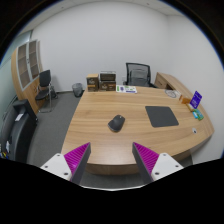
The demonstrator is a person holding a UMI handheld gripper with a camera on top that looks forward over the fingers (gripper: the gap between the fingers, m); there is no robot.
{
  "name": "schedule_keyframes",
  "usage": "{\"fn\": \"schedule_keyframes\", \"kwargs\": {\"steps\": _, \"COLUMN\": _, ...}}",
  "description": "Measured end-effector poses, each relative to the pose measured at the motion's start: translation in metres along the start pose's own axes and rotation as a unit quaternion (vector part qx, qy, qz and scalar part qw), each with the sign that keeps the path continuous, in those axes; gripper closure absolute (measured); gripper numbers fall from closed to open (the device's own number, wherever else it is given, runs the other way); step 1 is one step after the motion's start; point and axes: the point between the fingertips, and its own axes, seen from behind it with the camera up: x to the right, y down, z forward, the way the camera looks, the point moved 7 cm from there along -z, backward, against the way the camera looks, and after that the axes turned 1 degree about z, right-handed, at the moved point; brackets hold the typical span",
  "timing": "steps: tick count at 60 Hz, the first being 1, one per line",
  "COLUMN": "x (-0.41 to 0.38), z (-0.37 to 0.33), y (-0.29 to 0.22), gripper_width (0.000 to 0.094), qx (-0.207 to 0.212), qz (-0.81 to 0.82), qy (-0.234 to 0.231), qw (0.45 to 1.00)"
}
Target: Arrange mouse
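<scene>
the gripper (112,160) hangs above the near edge of the wooden table (95,135), its two fingers spread wide with nothing between the purple pads (76,157). the dark mouse (117,122) lies on the table near the middle of the frame, beyond the fingers and well apart from them, with a dark mouse mat (162,116) to its right. an office chair (137,74) stands behind the table at upper centre, and a wooden shelf (24,67) sits at upper left.

mouse (117,122) | dark, on wood desk (95,115) | left of dark mousepad (163,116)
</scene>
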Motion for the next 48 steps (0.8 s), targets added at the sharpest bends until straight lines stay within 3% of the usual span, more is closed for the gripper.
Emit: {"fn": "schedule_keyframes", "kwargs": {"steps": 48, "x": 0.025, "z": 0.213, "y": 0.005, "gripper_width": 0.0075, "qx": -0.007, "qz": -0.001, "qy": 0.001, "qw": 1.0}}
